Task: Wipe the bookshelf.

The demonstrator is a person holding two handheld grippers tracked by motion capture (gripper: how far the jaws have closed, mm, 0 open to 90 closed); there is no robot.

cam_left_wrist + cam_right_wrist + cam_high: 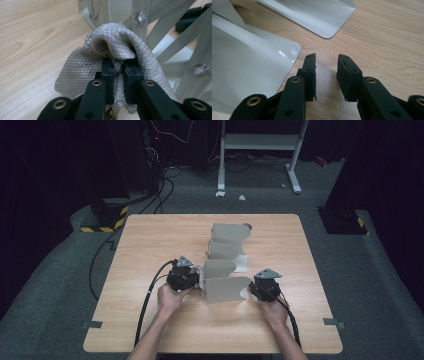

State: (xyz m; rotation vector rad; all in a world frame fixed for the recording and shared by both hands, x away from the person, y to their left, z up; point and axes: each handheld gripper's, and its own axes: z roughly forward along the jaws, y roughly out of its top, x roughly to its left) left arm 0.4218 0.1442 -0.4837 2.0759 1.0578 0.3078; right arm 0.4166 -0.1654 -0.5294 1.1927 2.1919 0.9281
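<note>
Grey cloth (110, 62), bunched, hides left gripper (119, 65) fingertips clenching it; right gripper (327, 65) fingers released.

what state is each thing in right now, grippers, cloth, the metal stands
left gripper: shut on the grey cloth, beside the near stand
grey cloth: bunched, pinched in a fold between the jaws, its lower edge on the table
right gripper: open, holding nothing, low over the table beside the near stand
near metal stand: upright on the table
far metal stand: upright, untouched
table: bare wood around the stands
</note>
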